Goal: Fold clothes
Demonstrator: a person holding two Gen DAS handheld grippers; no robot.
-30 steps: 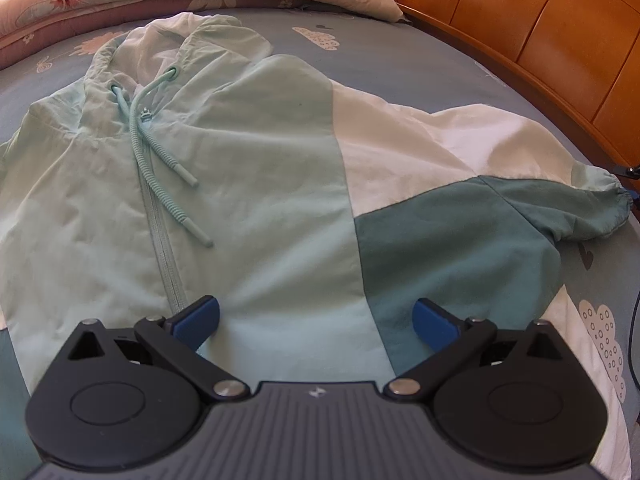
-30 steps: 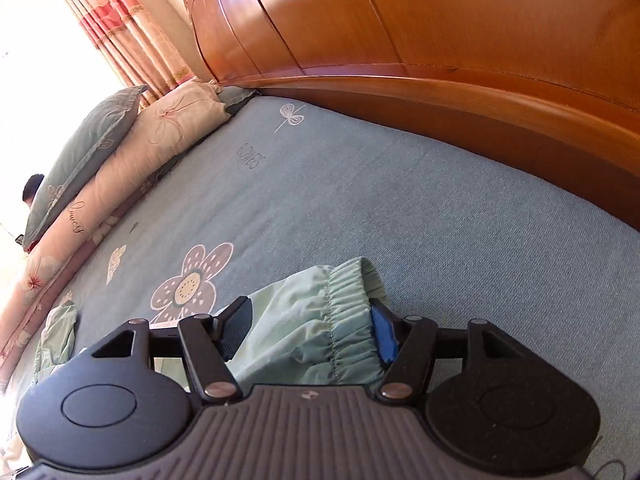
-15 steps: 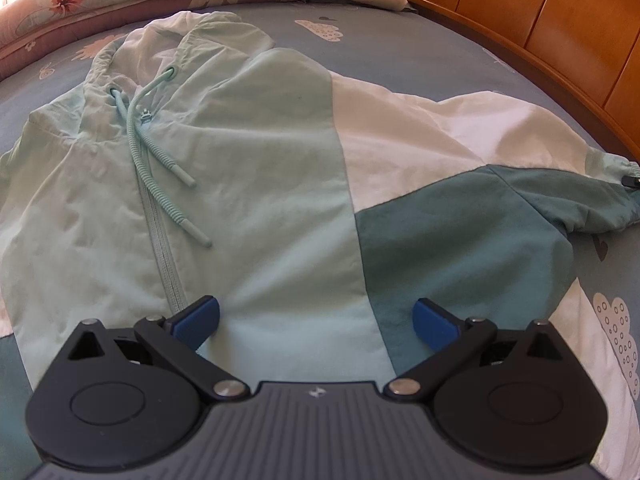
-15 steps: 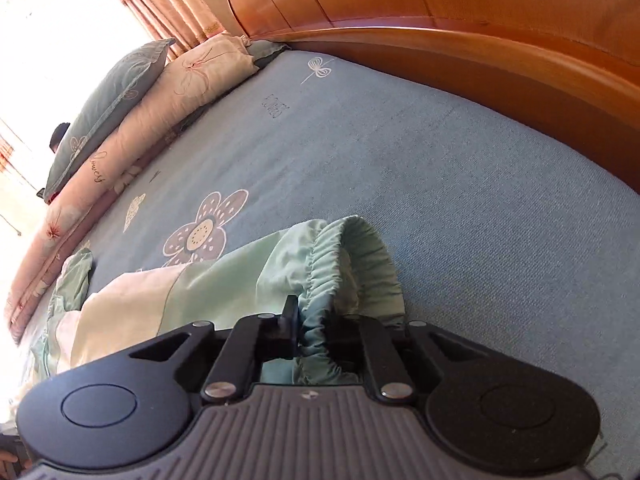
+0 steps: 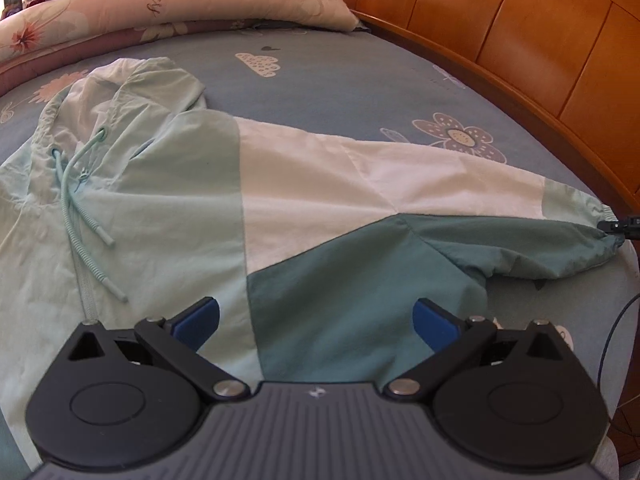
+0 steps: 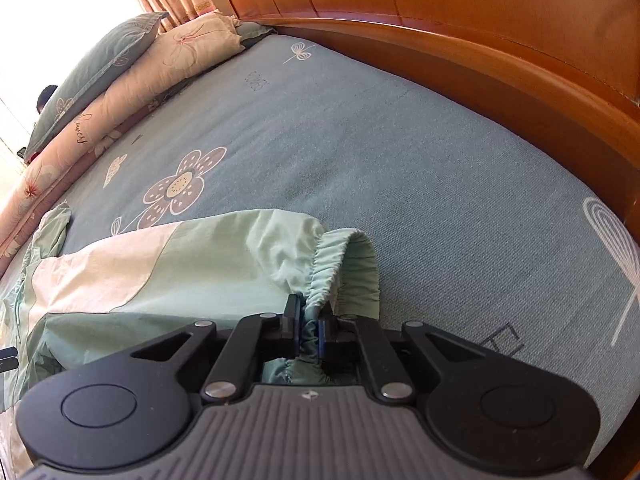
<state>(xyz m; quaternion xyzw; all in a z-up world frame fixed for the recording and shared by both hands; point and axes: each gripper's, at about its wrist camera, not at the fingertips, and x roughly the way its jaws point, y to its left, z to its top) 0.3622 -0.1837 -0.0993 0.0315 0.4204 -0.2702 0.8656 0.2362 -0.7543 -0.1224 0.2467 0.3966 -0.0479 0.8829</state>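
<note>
A mint, white and teal hooded jacket (image 5: 192, 200) lies front up on the bed, zipper and drawstrings at the left. Its sleeve (image 5: 460, 200) stretches out to the right. My left gripper (image 5: 316, 318) is open and empty, low over the jacket's lower front. My right gripper (image 6: 308, 326) is shut on the sleeve's elastic cuff (image 6: 340, 268), and its tip shows at the sleeve end in the left wrist view (image 5: 620, 225). The sleeve (image 6: 160, 268) trails left from the cuff.
The bed has a blue-grey sheet (image 6: 380, 152) printed with flowers. Pillows (image 5: 168, 8) lie along the far side. A wooden headboard (image 5: 540, 40) curves close along the right, near the cuff. A cable (image 5: 616, 328) hangs at the right edge.
My right gripper closed on the cuff and drew the sleeve out straight to the right. My left gripper stayed open over the jacket front, its view shifting up and right.
</note>
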